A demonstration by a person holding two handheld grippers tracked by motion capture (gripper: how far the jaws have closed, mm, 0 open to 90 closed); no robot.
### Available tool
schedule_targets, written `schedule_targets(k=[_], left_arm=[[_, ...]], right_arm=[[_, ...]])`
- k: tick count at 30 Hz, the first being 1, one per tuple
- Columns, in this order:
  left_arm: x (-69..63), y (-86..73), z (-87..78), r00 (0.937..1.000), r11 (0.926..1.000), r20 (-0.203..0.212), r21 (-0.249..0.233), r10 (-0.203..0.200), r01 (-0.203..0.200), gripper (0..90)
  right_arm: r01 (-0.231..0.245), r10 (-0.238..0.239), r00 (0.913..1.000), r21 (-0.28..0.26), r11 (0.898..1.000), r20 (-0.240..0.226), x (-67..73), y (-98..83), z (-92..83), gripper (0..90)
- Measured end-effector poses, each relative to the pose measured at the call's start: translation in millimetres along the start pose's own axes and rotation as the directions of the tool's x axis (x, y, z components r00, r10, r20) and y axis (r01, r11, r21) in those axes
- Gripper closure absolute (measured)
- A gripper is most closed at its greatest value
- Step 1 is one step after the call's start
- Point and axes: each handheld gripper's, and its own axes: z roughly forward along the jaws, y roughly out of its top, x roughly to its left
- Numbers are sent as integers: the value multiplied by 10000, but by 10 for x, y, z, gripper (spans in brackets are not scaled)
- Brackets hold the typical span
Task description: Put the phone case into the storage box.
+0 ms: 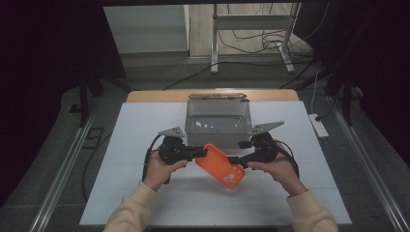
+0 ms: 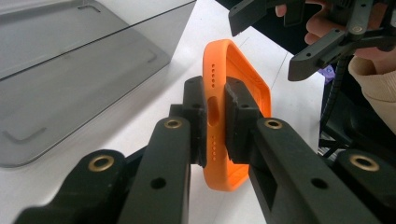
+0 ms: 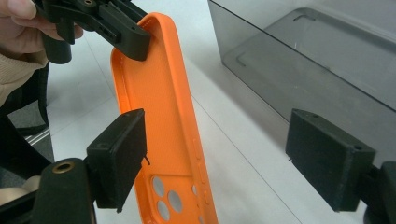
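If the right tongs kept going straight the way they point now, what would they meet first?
Probably the orange phone case: it lies just inside one jaw of the open right tongs. Beyond it, the left tongs clamp its far end. Depth is hard to judge here.

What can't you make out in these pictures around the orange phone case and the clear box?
- Orange silicone phone case: camera end cut off by the right gripper view's bottom edge.
- Its charging-port edge: mostly covered by the left tongs shut on it.
- Clear plastic box: contents too small and glary in the high view.
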Motion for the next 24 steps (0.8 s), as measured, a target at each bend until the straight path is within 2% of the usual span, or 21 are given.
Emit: schedule_targets(k=[8, 24], left_arm=[[-17, 2, 7, 9999, 9999, 62, -21, 109, -109, 810], [-40, 5, 15, 9996, 9997, 209, -82, 211, -209, 809]], right_arm=[[-103, 109, 9995, 187, 9998, -306, -10, -24, 72, 209], [-136, 160, 9972, 334, 9994, -730, -6, -68, 173, 290]])
